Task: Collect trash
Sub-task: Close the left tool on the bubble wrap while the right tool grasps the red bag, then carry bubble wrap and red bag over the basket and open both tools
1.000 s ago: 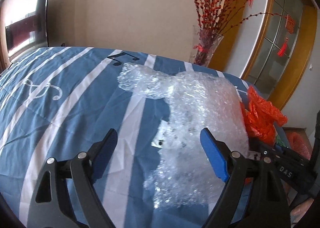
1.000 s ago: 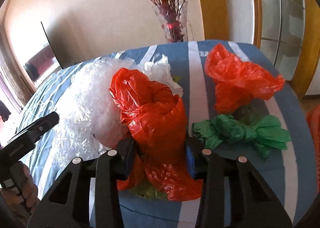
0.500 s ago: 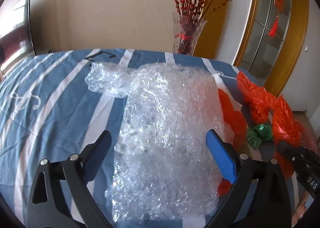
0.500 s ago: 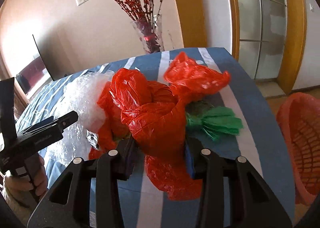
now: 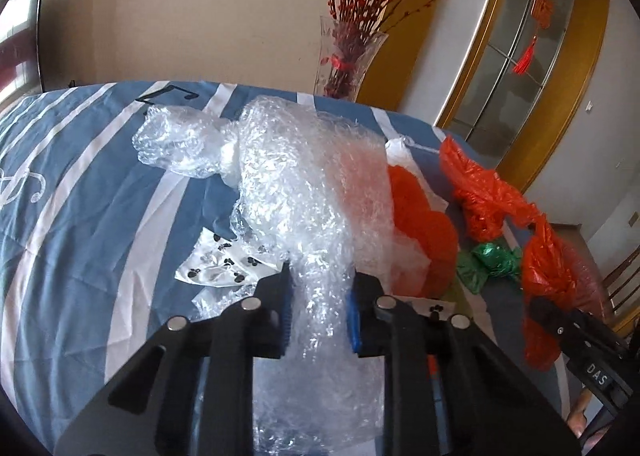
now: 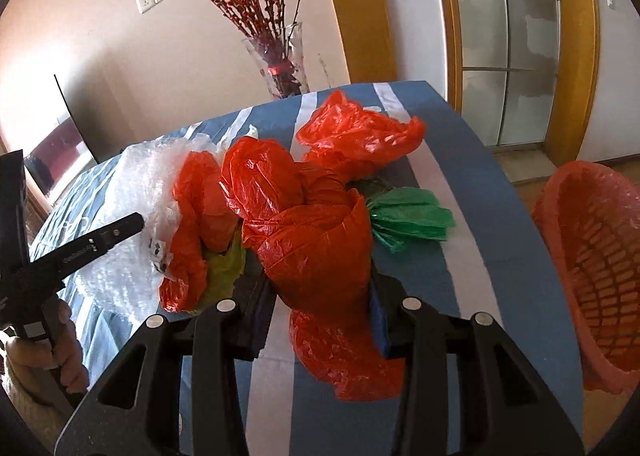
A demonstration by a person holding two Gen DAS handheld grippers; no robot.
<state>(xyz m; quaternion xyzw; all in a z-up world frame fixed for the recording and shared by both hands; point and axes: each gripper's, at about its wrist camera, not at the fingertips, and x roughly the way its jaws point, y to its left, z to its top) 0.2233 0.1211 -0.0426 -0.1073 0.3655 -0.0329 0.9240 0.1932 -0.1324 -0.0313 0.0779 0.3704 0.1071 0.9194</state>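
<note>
My left gripper [image 5: 320, 308] is shut on a big sheet of clear bubble wrap [image 5: 304, 192], bunched between its blue pads and lifted off the blue striped tablecloth [image 5: 80, 192]. My right gripper [image 6: 320, 296] is shut on a crumpled red plastic bag [image 6: 312, 232] and holds it above the table. Another red bag [image 6: 356, 136] and a green bag [image 6: 408, 216] lie behind it. A red bag [image 5: 420, 224] lies beside the bubble wrap, with a white paw-print wrapper [image 5: 220, 264] under it. An orange-red basket [image 6: 596, 264] stands off the table's right edge.
A glass vase with red branches [image 5: 344, 56] stands at the table's far edge. A yellow-green scrap [image 6: 224, 268] lies under the red bags. A gold-framed glass door [image 6: 508, 40] is at the back right. The other handle [image 6: 76, 252] shows at left.
My left gripper has closed on the bubble wrap and raised it, uncovering the paw-print wrapper. My right gripper has carried the red bag right; the basket has come further into view.
</note>
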